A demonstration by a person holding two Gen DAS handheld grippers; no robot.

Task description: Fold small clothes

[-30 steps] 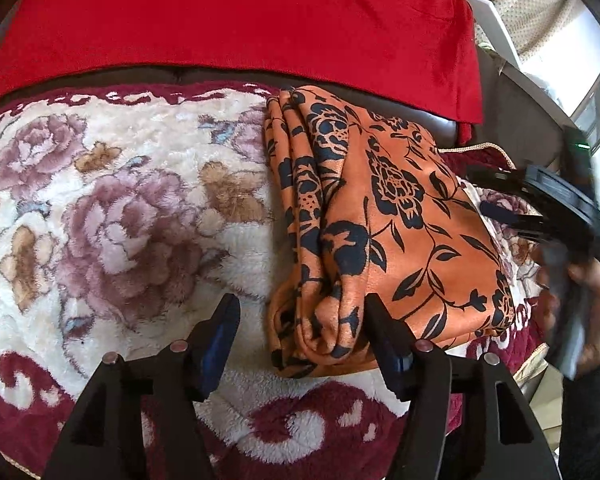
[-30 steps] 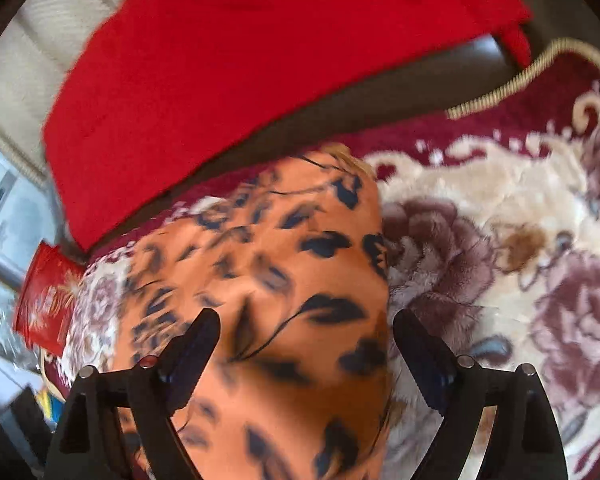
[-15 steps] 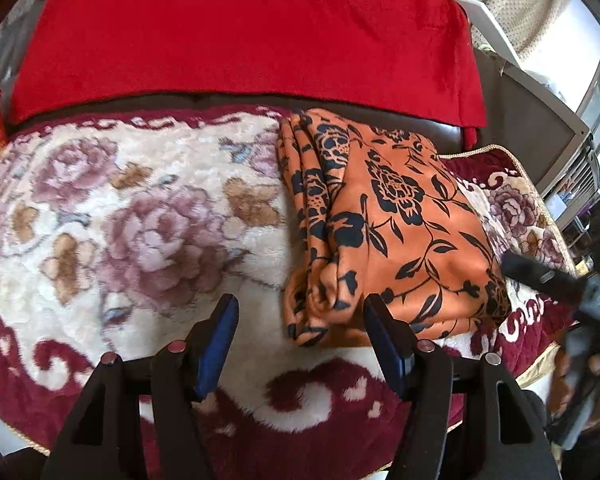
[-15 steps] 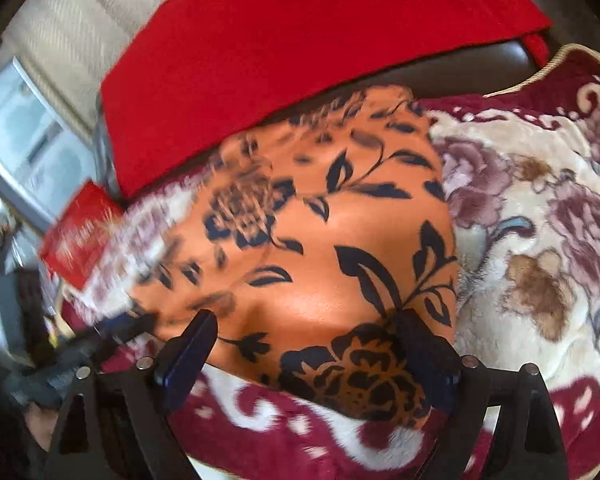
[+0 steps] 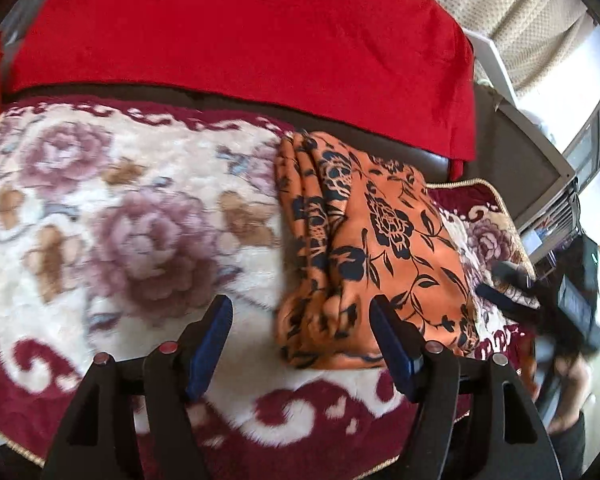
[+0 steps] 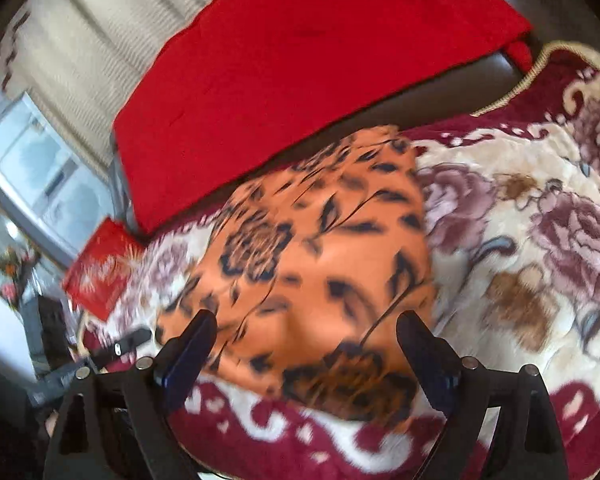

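Floral blanket [image 5: 148,240], cream with mauve roses and a dark red scroll border, covers the seat and fills most of both views. Behind it a red cloth [image 5: 240,32] drapes over the dark backrest [image 5: 512,152]; in the right wrist view the same red cloth [image 6: 308,60] sits top centre, blurred.

Folded orange garment [image 5: 364,248] with black flower print lies flat on the blanket, toward its right end, back edge close to the backrest. Stacked fold edges show along its left side. In the right wrist view the garment [image 6: 320,272] lies straight ahead, motion-blurred.

Beige curtain [image 5: 532,12] hangs at upper right, window frame [image 5: 592,148] below it. Small red printed item [image 6: 100,268] sits left of the garment in the right wrist view; cannot tell what it is.

Left gripper [image 5: 302,340] hangs over the blanket's front edge, jaws opening, wide apart, gripping nothing. The garment's front-left corner falls between its 2 fingers in view, no pad pressing it.

Right gripper [image 6: 306,354] is spread wide, holds nothing, garment's near edge seen between its fingers. In the left wrist view the right gripper [image 5: 508,284] is a dark blur at the blanket's right end, a hand [image 5: 572,380] under it.

Nothing lies on the garment.
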